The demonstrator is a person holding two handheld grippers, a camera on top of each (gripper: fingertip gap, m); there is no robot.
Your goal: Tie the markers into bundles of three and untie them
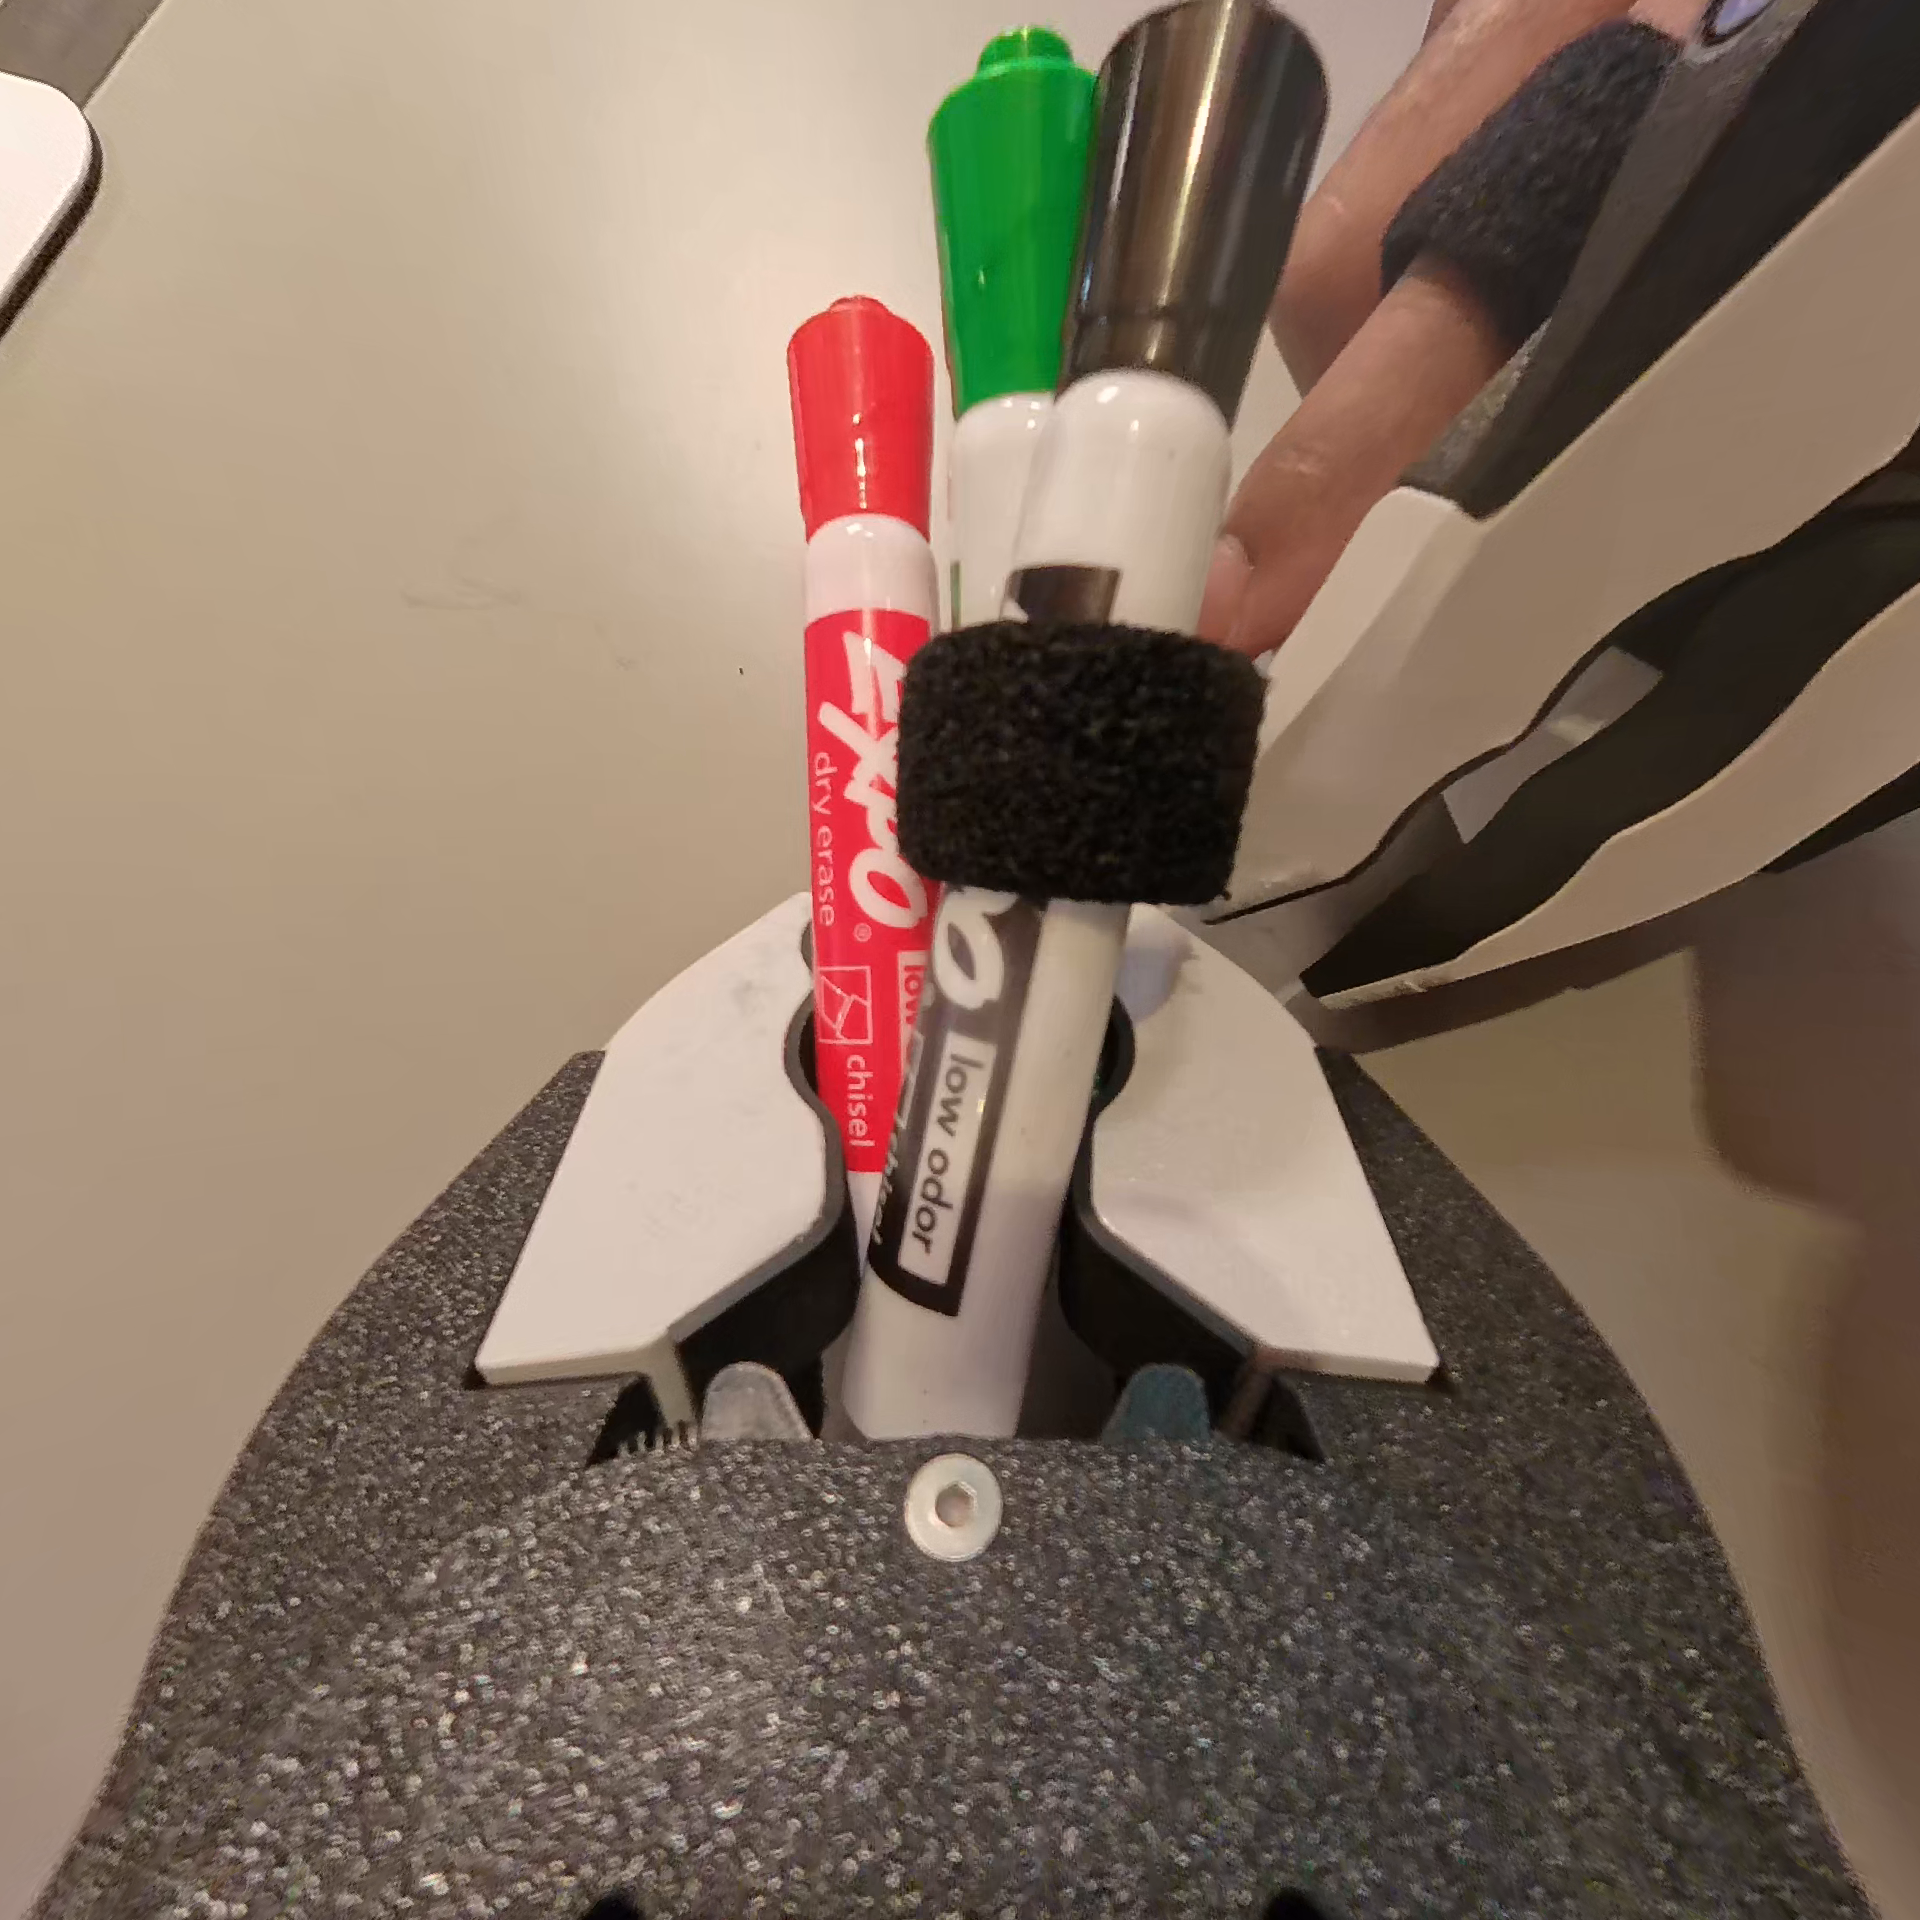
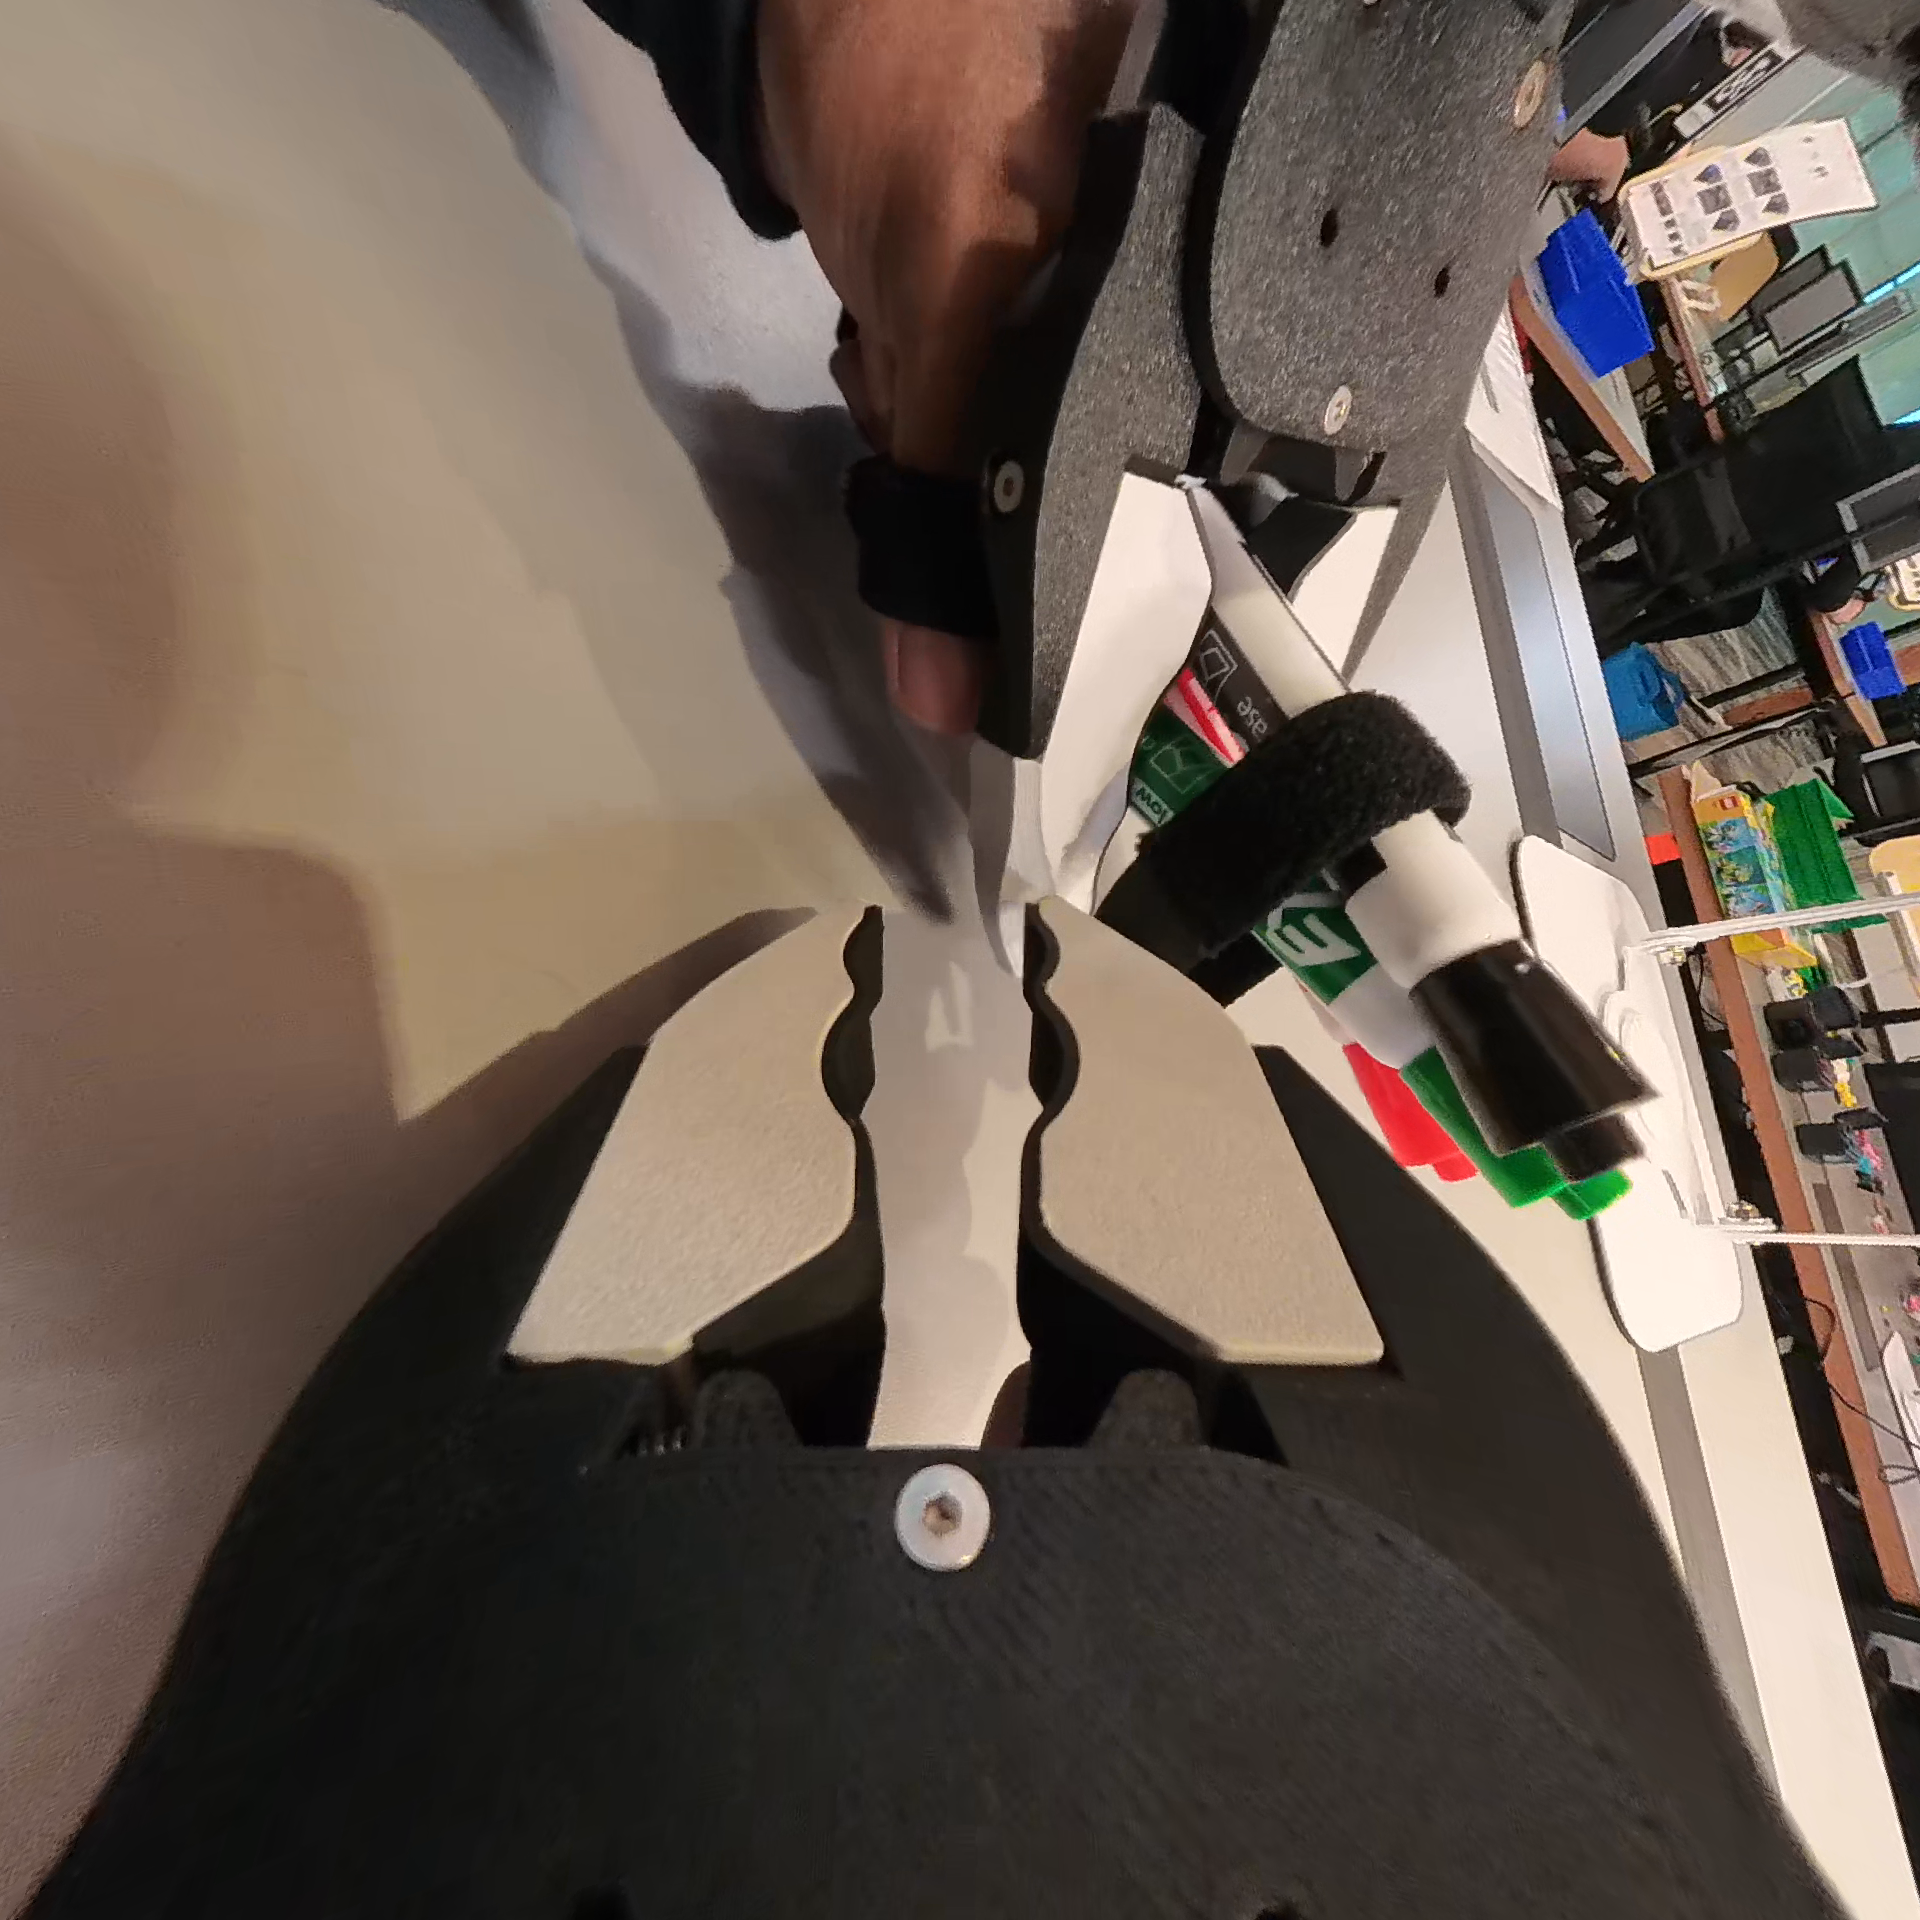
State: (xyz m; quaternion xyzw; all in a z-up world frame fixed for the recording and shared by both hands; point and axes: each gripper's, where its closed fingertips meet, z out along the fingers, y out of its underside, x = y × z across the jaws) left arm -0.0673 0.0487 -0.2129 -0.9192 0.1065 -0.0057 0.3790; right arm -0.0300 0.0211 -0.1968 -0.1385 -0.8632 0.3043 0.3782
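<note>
Left wrist view | left tool (image 1: 961,997) clamps 3 labelled markers (image 1: 1039,1091), black strap (image 1: 1075,764) | right tool (image 2: 954,935) slightly parted, empty

Two close wrist views, markers (image 1: 1039,727) shared

Three markers (image 1: 997,727) are held side by side between the fingers of the left hand-held gripper (image 1: 961,1039). A strap (image 1: 1075,764) is wrapped around them. The right hand-held gripper (image 1: 1558,831) is positioned just right, above the surface (image 1: 416,520).
</note>
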